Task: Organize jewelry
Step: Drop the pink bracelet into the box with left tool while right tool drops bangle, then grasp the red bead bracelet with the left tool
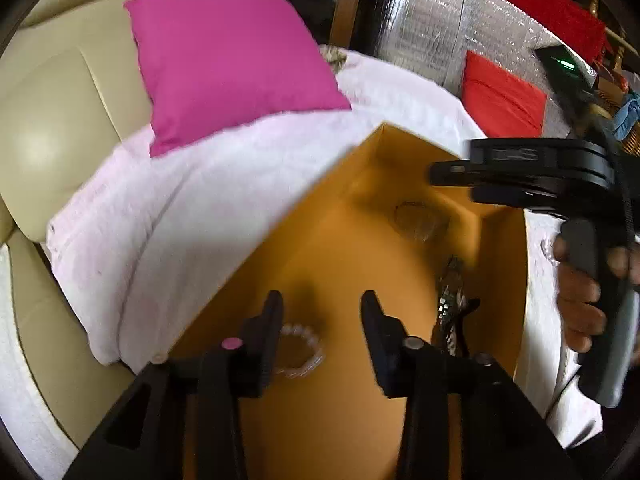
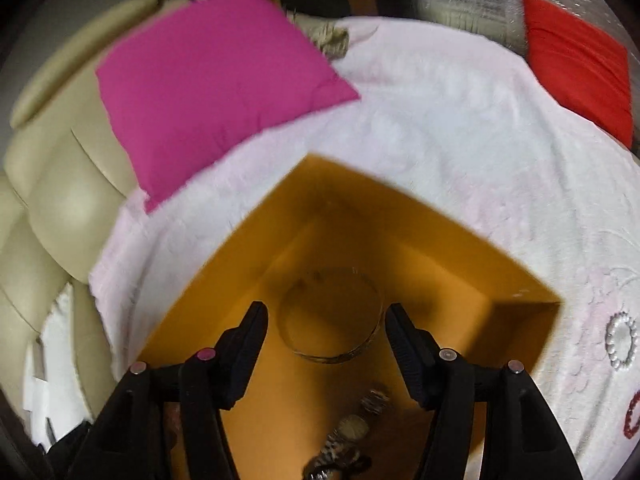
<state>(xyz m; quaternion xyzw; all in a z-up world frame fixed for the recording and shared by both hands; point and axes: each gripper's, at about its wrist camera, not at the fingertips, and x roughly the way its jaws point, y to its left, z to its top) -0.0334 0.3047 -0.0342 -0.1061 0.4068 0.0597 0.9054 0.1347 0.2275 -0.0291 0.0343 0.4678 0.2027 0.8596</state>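
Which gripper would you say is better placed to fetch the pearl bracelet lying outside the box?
Right, probably. The pearl bracelet lies on the white blanket to the right of the orange box, nearer the open right gripper; the left gripper hovers over the box's left side.

Left wrist view: clear bead bracelet [image 1: 301, 350] partly hidden behind a left gripper finger; bangle [image 1: 416, 216] smeared by blur. Right wrist view: watch [image 2: 352, 432] blurred, strap cut by bottom edge; red bracelet [image 2: 632, 416] clipped at right edge.

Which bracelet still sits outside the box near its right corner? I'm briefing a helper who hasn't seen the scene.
Find the orange box on the pale pink blanket. Just right of its right corner lies the white bead bracelet, flat on the blanket. Unlike the red bracelet nearer the edge, its beads are pearly white.
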